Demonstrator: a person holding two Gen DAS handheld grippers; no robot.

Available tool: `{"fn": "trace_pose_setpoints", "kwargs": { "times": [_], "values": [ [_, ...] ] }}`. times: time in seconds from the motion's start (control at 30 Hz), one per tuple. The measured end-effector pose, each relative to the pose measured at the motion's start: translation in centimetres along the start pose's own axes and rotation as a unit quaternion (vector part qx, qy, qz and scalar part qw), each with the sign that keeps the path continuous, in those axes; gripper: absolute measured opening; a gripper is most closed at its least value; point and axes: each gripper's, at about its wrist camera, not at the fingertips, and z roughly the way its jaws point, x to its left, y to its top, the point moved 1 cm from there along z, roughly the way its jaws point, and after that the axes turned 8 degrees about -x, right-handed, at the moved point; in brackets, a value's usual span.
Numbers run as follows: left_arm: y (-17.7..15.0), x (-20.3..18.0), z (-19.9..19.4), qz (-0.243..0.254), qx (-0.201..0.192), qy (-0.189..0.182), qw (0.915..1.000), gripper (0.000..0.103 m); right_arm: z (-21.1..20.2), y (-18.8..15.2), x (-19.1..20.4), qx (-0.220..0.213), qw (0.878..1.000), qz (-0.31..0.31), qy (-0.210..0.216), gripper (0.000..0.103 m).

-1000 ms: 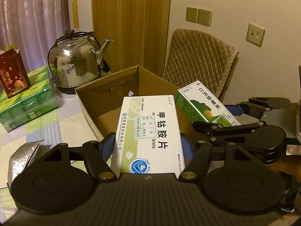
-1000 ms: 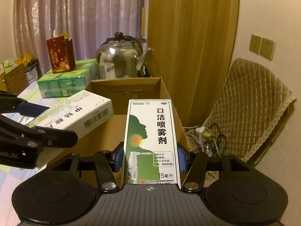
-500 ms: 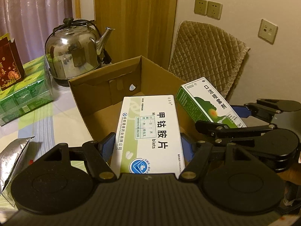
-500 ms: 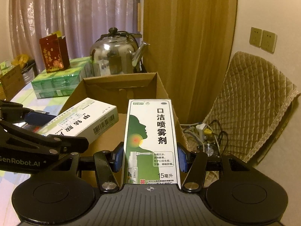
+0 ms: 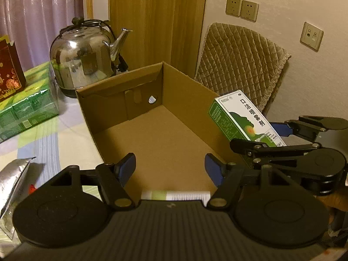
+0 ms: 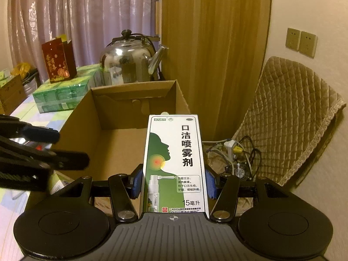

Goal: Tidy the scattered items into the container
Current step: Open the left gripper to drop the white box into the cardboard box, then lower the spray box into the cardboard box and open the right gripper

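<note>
Pale curtains and a wood-toned panel back a desk [image 5: 65,139] laid with a pastel checked cloth, and near its edge stands an open cardboard box [image 5: 191,91], its brown floor mostly bare. Behind the box sits a shiny steel kettle [image 5: 84,54], with a shrink-wrapped pack of green cartons [image 5: 28,111] to its left and a dark red gift bag [image 5: 8,69] standing on that pack. A silver foil pouch [image 5: 13,180] lies on the cloth near the box's left wall. The left gripper [image 5: 170,168] hovers over the near end of the box with its blue-padded jaws apart and nothing between them — just below it, at the near edge of the box floor, a strip of a white and green tablet box [image 5: 175,195] shows, the rest hidden under the gripper body. The right gripper [image 6: 173,183] is at the box's right wall, jaws clamped on the sides of a green and white spray box [image 6: 175,163], which juts forward above the cardboard rim and is clear of the box floor. From the left wrist view that spray box [image 5: 245,117] is seen tilted above the right wall. Off the desk's right side a quilted tan chair cover [image 6: 289,113] drapes a chair, with a tangle of cables and a power strip [image 6: 233,150] on the floor beside it.
</note>
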Motion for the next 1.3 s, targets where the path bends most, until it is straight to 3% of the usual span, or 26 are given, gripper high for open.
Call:
{"fn": "trace_pose_setpoints", "kwargs": {
  "times": [0.2, 0.47, 0.83, 1.3],
  "values": [
    [-0.1, 1.4, -2.4, -0.014, -0.015, 0.011, 0.9997, 0.066, 0.4, 0.2, 1.2, 0.007, 1.0, -0.009, 0.016, 0.053],
    [-0.4, 3.2, -5.6, -0.029, -0.034, 0.03, 0.9986, 0.066, 2.6, 0.1, 2.9, 0.051, 0.998, -0.021, 0.043, 0.053],
    [-2.1, 5.2, -6.4, -0.056, -0.03, 0.034, 0.9974, 0.066, 4.2, -0.2, 4.3, 0.077, 0.995, -0.036, 0.051, 0.053],
    [-4.5, 6.8, -8.6, -0.093, -0.031, 0.045, 0.9942, 0.072, 0.0, -1.0, 6.6, 0.067, 0.992, -0.092, 0.058, 0.053]
  ]
}}
